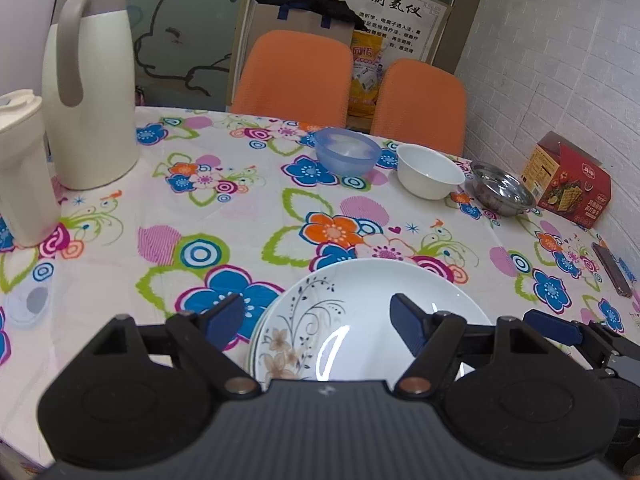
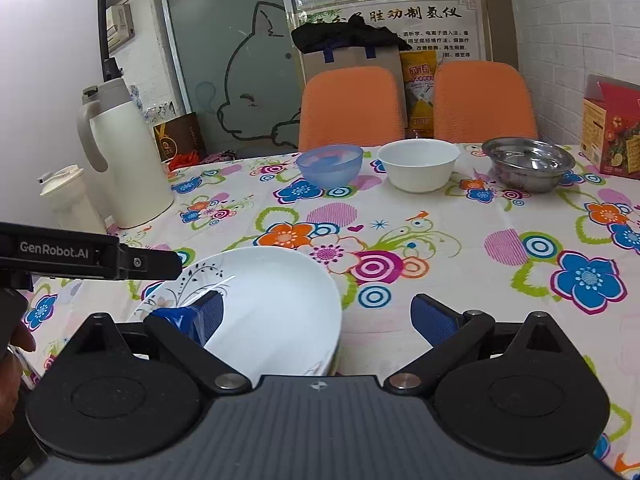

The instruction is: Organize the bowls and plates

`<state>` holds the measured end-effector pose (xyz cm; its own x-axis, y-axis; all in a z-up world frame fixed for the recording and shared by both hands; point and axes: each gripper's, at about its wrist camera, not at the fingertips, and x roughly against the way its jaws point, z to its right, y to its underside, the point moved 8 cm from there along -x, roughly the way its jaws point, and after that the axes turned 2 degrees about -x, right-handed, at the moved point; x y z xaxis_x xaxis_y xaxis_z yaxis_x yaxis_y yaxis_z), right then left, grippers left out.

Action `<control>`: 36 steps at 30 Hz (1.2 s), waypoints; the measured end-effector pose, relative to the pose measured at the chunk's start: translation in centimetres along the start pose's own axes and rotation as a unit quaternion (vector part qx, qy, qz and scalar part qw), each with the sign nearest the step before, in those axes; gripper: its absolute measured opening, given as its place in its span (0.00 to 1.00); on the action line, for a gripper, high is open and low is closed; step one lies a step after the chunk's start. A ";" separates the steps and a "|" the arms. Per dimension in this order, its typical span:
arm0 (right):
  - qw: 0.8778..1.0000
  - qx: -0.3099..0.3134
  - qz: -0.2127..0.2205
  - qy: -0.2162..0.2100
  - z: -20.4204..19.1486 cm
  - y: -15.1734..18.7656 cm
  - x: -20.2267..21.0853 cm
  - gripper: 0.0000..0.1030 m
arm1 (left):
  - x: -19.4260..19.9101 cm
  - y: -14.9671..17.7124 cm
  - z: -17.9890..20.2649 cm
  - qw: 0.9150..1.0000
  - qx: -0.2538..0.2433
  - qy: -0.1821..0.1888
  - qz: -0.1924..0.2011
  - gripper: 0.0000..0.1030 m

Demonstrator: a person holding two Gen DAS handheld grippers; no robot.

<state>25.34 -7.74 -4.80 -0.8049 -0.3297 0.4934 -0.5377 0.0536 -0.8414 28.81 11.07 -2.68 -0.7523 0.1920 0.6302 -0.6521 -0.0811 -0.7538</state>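
A stack of white plates [image 1: 360, 312] with a floral print lies on the flowered tablecloth at the near edge. My left gripper [image 1: 316, 314] is open just above the stack, one finger left of the rim and one over the plate. My right gripper [image 2: 318, 314] is open too; its left finger is over the top plate [image 2: 272, 300] and its right finger over bare cloth. Each gripper shows in the other's view: the right one [image 1: 560, 328] and the left one [image 2: 100, 258]. At the far side stand a blue bowl [image 1: 347, 156], a white bowl [image 1: 430, 176] and a steel bowl [image 1: 502, 194] in a row.
A tall cream thermos jug [image 1: 92, 88] and a smaller cream jug [image 1: 24, 168] stand at the far left. A red carton [image 1: 568, 180] sits by the brick wall at the right, a dark flat object [image 1: 612, 276] nearer. Two orange chairs [image 1: 292, 72] stand behind the table.
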 end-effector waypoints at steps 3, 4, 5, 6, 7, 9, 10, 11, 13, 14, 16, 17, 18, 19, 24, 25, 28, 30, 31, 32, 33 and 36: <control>1.000 0.004 -0.006 0.011 2.3 -0.3 0.2 0.85 | -0.4 0.0 1.3 1.000 -0.010 0.011 -0.007 0.72; 1.000 0.008 -0.006 0.023 3.5 -0.7 0.3 0.85 | -0.7 -0.1 1.9 1.000 -0.015 0.016 -0.009 0.72; 0.999 0.013 -0.004 0.035 4.7 -1.3 0.3 0.85 | -0.9 -0.2 2.3 1.000 -0.017 0.020 -0.012 0.73; 0.999 0.017 -0.001 0.047 5.9 -2.0 0.3 0.85 | -1.2 -0.4 2.8 0.999 -0.018 0.023 -0.013 0.75; 0.998 0.024 0.002 0.063 7.5 -3.0 0.2 0.85 | -1.6 -0.7 3.4 0.999 -0.019 0.028 -0.015 0.75; 0.995 0.024 0.004 0.093 10.5 -5.0 -0.2 0.85 | -2.4 -1.5 4.6 0.999 -0.022 0.037 -0.021 0.76; 0.994 0.022 0.004 0.105 12.3 -6.2 -0.6 0.85 | -2.9 -2.0 5.4 0.998 -0.026 0.044 -0.024 0.76; 0.993 0.019 0.003 0.116 13.9 -7.3 -1.1 0.85 | -3.4 -2.4 6.2 0.998 -0.030 0.051 -0.027 0.77; 0.989 0.011 -0.006 0.145 17.2 -9.7 -2.5 0.85 | -4.5 -3.1 7.8 0.997 -0.041 0.061 -0.037 0.77; 0.987 0.009 -0.012 0.159 18.7 -10.7 -3.4 0.85 | -5.0 -3.4 8.4 0.996 -0.045 0.063 -0.040 0.78; 0.983 0.005 -0.035 0.183 21.6 -12.6 -5.7 0.85 | -5.9 -3.8 9.6 0.995 -0.052 0.067 -0.043 0.78; 0.981 0.002 -0.046 0.188 22.7 -13.4 -6.9 0.85 | -6.3 -3.9 10.0 0.995 -0.055 0.068 -0.045 0.78; 0.979 0.002 -0.064 0.194 23.9 -14.0 -8.4 0.85 | -6.6 -4.0 10.3 0.995 -0.057 0.068 -0.047 0.78; 0.977 0.001 -0.084 0.197 24.7 -14.4 -9.9 0.85 | -7.0 -4.0 10.4 0.995 -0.058 0.067 -0.050 0.78; 0.963 0.012 -0.165 0.212 27.4 -14.6 -15.7 0.85 | -8.2 -4.1 9.4 0.995 -0.061 0.048 -0.060 0.78; 0.961 0.014 -0.176 0.215 27.6 -14.4 -16.4 0.85 | -8.3 -4.2 9.0 0.996 -0.058 0.042 -0.060 0.78; 0.951 0.028 -0.206 0.229 28.3 -13.7 -17.9 0.85 | -8.7 -4.5 7.7 0.997 -0.044 0.032 -0.061 0.78; 0.948 0.021 -0.220 0.228 28.7 -13.4 -18.4 0.85 | -8.9 -4.5 7.1 0.997 -0.035 0.031 -0.064 0.78; 0.949 0.012 -0.222 0.225 28.8 -13.3 -18.4 0.85 | -8.9 -4.5 7.0 0.997 -0.032 0.032 -0.064 0.78; 0.948 0.001 -0.226 0.223 28.9 -13.1 -18.3 0.85 | -8.9 -4.4 6.9 0.997 -0.032 0.033 -0.065 0.78; 0.947 -0.009 -0.232 0.220 29.0 -12.9 -18.3 0.85 | -8.8 -4.3 6.8 0.997 -0.032 0.034 -0.064 0.78; 0.943 -0.024 -0.267 0.200 28.6 -11.7 -17.8 0.85 | -8.2 -4.2 6.8 0.997 -0.032 0.038 -0.059 0.78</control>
<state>53.13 -29.50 -10.00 -0.4418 0.0583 0.8952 -0.8957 0.0268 -0.4438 37.11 3.22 -3.41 -0.6598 0.2707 0.7010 -0.7265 0.0084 -0.6871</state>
